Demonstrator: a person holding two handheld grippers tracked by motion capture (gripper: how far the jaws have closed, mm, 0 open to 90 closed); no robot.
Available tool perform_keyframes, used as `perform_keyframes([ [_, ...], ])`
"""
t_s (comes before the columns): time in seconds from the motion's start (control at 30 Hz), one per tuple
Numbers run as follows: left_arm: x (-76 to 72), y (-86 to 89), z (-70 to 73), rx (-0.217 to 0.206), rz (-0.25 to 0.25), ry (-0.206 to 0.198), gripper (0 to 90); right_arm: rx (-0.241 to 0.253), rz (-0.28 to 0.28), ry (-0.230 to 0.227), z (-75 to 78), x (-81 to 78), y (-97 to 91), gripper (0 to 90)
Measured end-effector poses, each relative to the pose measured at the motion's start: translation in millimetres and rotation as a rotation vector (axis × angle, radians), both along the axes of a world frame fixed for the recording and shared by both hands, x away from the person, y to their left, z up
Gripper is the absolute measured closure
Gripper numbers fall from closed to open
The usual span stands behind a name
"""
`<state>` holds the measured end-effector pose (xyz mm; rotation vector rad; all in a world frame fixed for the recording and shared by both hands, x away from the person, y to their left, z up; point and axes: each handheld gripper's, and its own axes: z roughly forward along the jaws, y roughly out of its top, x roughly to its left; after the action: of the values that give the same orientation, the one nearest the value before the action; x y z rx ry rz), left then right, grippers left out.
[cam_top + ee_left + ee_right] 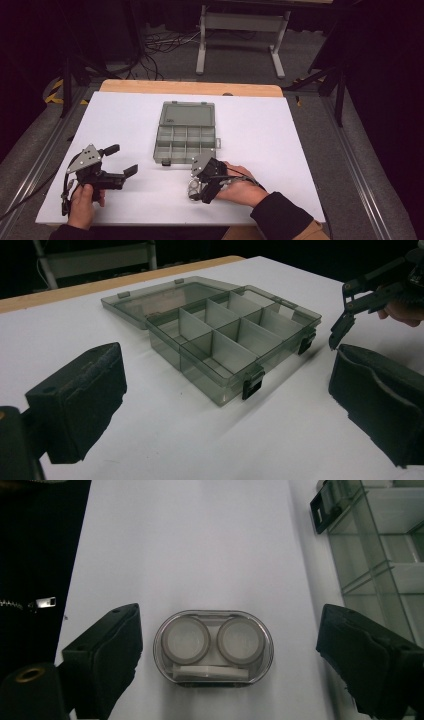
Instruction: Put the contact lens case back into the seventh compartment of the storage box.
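A clear oval case (214, 647) with two round caps lies on the white table (125, 120). My right gripper (227, 657) hangs over it, one black jaw on each side and a gap at both. In the high view the case (193, 191) sits near the front edge under that gripper (200, 184). A grey see-through organizer box (185, 137) with several empty compartments stands mid-table, its lid (187, 114) folded flat behind it. At the front left, my left gripper (122, 159) rests open and points at the box (225, 335), with nothing between its jaws.
The box's near corner and a black latch (325, 505) sit close to the right gripper's right jaw. A wooden strip (190, 87) edges the table's far side. Beyond it on the floor are cables and a white frame (240, 35). The right gripper (345, 325) appears at the far right of the left gripper view.
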<state>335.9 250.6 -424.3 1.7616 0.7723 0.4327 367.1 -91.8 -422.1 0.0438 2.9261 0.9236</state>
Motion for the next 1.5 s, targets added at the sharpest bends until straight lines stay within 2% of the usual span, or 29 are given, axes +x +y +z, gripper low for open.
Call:
perform_keyframes([
  [0.4, 0.1, -0.2, -0.1, 0.000, -0.001, 0.002, 2.8, -0.053, 0.007, 0.037, -5.9, 0.4, 1.9, 17.2],
  [0.8, 0.2, -0.3, -0.2, 0.001, -0.001, 0.002, 2.8, -0.108, 0.007, 0.055, -12.3, 1.9, 4.0, 22.9],
  [1.17, 0.2, -0.1, -0.3, 0.000, 0.000, 0.002, 2.8, -0.138, 0.018, 0.058, -16.7, 1.8, 6.5, 26.3],
  [1.5, 0.1, 0.0, -0.1, 0.000, 0.000, 0.001, 2.8, -0.147, 0.028, 0.034, -15.3, -1.3, 7.3, 26.6],
])
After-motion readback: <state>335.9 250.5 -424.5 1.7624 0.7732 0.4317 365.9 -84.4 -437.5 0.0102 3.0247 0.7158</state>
